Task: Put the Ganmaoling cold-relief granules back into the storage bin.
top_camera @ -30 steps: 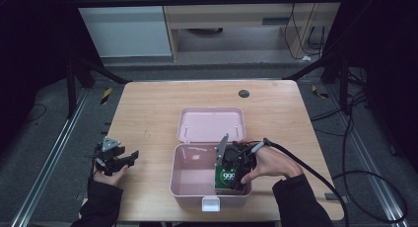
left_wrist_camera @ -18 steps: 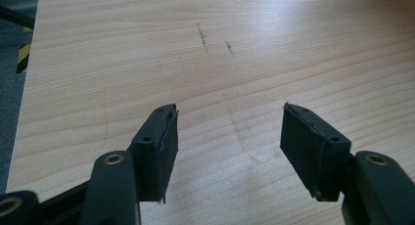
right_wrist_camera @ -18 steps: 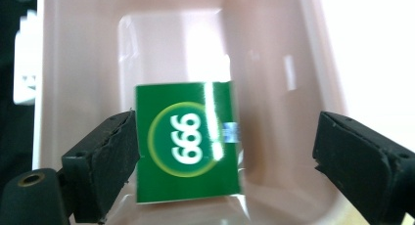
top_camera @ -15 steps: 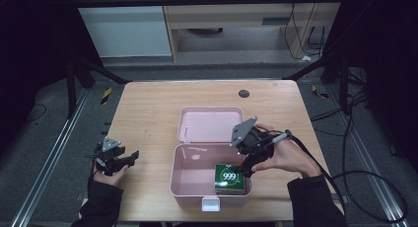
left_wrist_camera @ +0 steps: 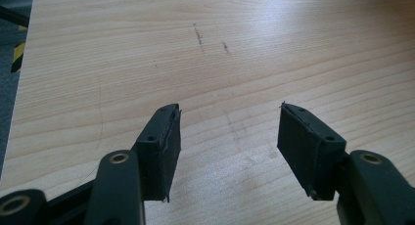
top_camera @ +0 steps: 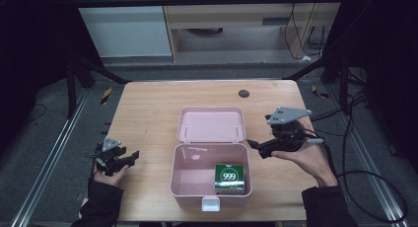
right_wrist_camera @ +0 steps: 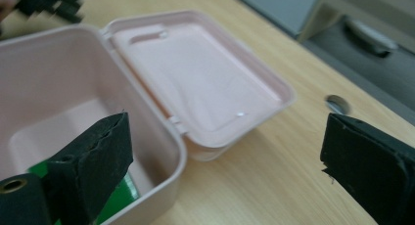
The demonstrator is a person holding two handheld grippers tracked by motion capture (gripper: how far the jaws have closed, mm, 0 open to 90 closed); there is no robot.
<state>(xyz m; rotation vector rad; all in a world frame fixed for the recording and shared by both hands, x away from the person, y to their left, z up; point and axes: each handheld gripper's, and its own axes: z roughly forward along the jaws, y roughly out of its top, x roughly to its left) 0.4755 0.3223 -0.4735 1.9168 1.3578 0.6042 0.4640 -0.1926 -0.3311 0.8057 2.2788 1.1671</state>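
Observation:
An open pink box (top_camera: 192,200) sits at the table's near middle, its lid (top_camera: 212,126) lying flat behind it. Inside, at the right front corner, lies a green carton marked 999 (top_camera: 229,177). My right gripper (top_camera: 256,148) hovers just right of the box, pointing left. Its jaws have just been opening and stand open with nothing between them. In the right gripper view the gripper (right_wrist_camera: 225,151) looks over the box rim (right_wrist_camera: 147,102), the lid (right_wrist_camera: 195,73) and a strip of the green carton (right_wrist_camera: 117,198). My left gripper (top_camera: 130,157) (left_wrist_camera: 227,132) rests open over bare wood at the table's left.
A dark round hole (top_camera: 243,94) (right_wrist_camera: 337,103) marks the tabletop at the far right. A cable (top_camera: 374,177) trails from the right gripper off the table's right edge. A cabinet stands beyond the far edge, and metal rails run along the floor at the left.
The right gripper has risen out of the box and moved right, leaving the green carton lying inside, and its jaws have spread. The left gripper has stayed put.

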